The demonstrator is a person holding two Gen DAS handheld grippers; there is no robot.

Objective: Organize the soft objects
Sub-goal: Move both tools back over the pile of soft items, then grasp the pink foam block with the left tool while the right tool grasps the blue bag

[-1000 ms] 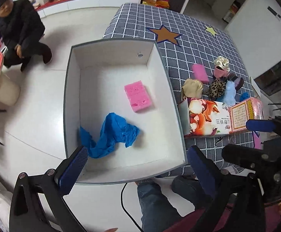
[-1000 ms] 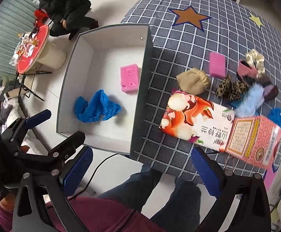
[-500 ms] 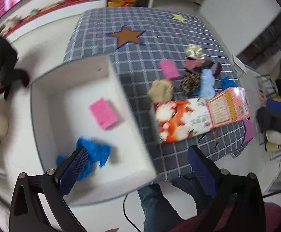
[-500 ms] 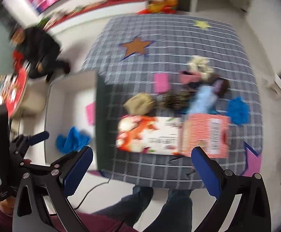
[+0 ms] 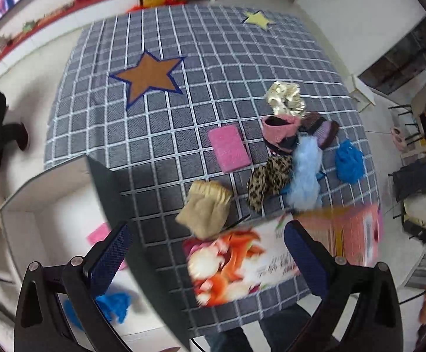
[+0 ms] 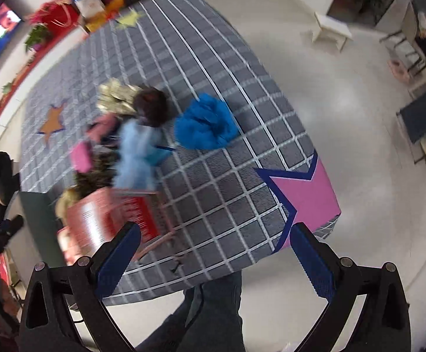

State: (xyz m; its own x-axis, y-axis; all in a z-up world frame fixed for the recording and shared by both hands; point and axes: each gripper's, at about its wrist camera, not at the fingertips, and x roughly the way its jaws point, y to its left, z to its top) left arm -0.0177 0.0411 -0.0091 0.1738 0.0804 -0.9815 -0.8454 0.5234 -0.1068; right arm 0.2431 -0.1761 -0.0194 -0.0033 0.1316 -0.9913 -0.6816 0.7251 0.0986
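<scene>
Two grippers hung above the scene with jaws spread wide and nothing between them: the left gripper (image 5: pixel 207 252) over the near edge of the tabletop (image 5: pixel 160 135), the right gripper (image 6: pixel 213 249) over its near right corner, where a pink star patch (image 6: pixel 303 193) marked the cloth. Soft objects lay clustered toward the right of the checked cloth, presumably as a pile awaiting sorting: a tan pouch (image 5: pixel 205 209), a pink sponge (image 5: pixel 229 148), a leopard-print piece (image 5: pixel 268 176), a pale blue fluffy piece (image 5: pixel 305 173), a pink-and-dark knit item (image 5: pixel 281 130), a gold scrunchie (image 5: pixel 286 98) and a blue crumpled cloth (image 6: pixel 205 126) lying slightly apart. A printed carton (image 5: pixel 242 267) lay on its side along the near edge, just in front of the pouch. A white-lined bin (image 5: pixel 48 205) stood against the left edge of the tabletop, lower than its surface, so items could probably be dropped in; it held a second pink sponge (image 5: pixel 98 234) and another blue cloth (image 5: pixel 116 308). Open cloth lay around the brown star (image 5: pixel 148 74), giving room to approach from the far side, whereas the carton and the bin's dark wall (image 5: pixel 116 205) crowded the near approach.
</scene>
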